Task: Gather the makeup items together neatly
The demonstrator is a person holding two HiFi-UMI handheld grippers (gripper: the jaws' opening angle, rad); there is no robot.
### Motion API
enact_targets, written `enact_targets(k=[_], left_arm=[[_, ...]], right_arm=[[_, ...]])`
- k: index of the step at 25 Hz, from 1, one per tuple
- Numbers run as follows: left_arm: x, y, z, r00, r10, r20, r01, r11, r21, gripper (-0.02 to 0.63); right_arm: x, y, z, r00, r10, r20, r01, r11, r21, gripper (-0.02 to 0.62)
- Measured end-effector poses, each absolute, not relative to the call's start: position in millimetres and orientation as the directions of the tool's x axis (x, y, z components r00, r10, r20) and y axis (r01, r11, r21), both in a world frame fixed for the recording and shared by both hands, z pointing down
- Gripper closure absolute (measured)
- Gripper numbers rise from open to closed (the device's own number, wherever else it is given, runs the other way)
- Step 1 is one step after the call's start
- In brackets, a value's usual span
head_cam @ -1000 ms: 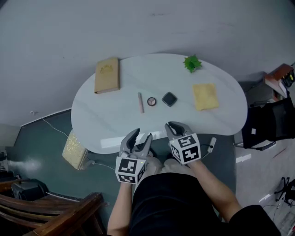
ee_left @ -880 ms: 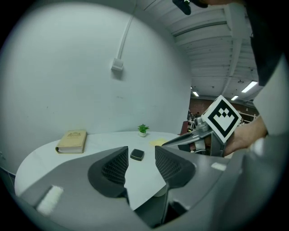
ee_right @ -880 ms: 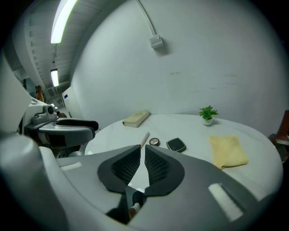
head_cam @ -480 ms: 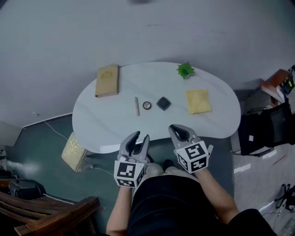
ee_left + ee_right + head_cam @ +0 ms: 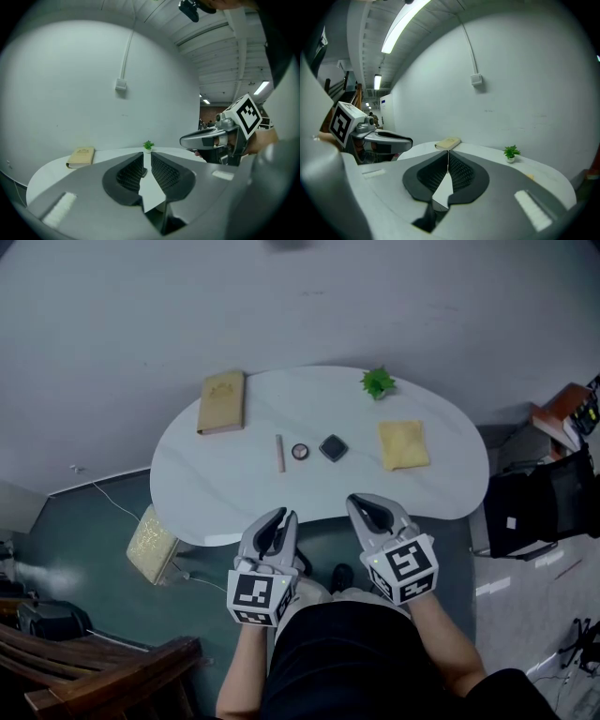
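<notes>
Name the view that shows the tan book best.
Head view: the tan book lies flat, with its whole cover seen from above. Both gripper views show it only small, from the side and nearly edge-on.

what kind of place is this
Probably a plain workroom or lab, not a home: a bare wall with a surface-mounted box, strip lights overhead, and a cable trailing beside the white table.
</notes>
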State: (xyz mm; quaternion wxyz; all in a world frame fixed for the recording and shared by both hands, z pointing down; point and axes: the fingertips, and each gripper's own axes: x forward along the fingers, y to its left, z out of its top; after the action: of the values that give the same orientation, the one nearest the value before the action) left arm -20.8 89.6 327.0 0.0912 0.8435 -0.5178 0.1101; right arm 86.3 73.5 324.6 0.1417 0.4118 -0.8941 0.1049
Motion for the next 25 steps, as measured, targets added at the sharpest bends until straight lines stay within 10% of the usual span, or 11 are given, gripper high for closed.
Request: enact_targets(k=[25], left_arm=[[-6,123,319,0.459,-0.847,0.270,-0.884,-0.467,0.038,0.609]], right_arm=[[89,113,319,-0.650,-0.690,0.318,-0.742,0.667,-0.070,0.586]])
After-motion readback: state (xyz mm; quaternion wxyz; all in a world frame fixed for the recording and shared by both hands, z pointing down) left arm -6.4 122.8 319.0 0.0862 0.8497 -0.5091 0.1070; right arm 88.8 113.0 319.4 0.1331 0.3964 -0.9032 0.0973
